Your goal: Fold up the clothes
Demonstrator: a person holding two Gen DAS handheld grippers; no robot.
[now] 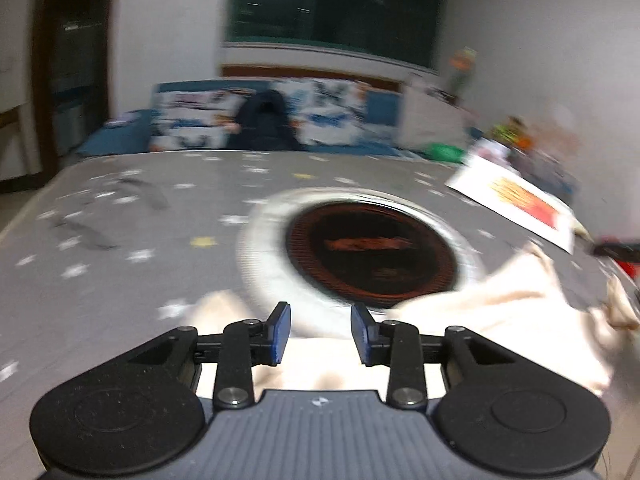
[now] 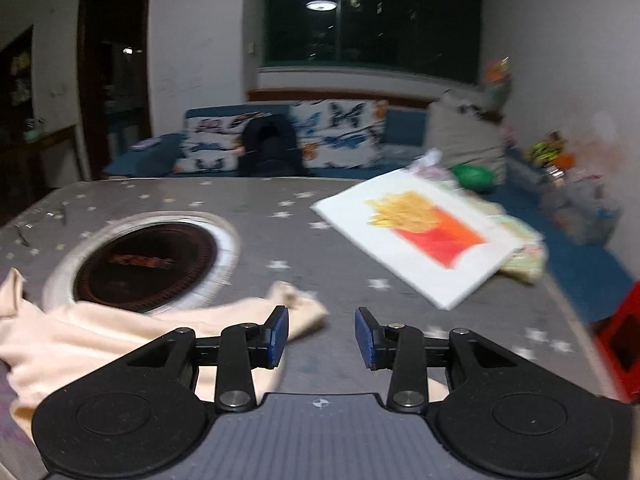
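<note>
Nearest your left wrist camera sits the left gripper (image 1: 320, 334); its blue-padded fingers (image 1: 281, 332) are spread apart with nothing between them, poised above the cream garment (image 1: 472, 312). In this view the garment lies crumpled on the near side of the round burner (image 1: 370, 256), its cloth overlapping the burner's pale rim at the near edge and bunching out to the right of it. The burner is set flush into the grey star-patterned table cover (image 1: 140, 216).

Your right gripper (image 2: 321, 336) is likewise released: both pads stand well apart and grip nothing. Its left pad (image 2: 279, 334) sits in front of the garment's right tip, while the gap between the pads shows only bare table cover (image 2: 340, 280). From this camera the cream garment (image 2: 100, 332) lies to the near side of the burner (image 2: 146, 260), covering part of its near rim and spreading to the left edge of the frame.

Right of the burner, well apart from it, a white canvas with a fries picture (image 2: 420, 236) lies flat on the cover, resting partly on a stack of pale items. Beyond the burner, a blue sofa with butterfly-print cushions (image 2: 344, 136) holds a dark bag (image 2: 270, 148). Both views are motion-blurred.
</note>
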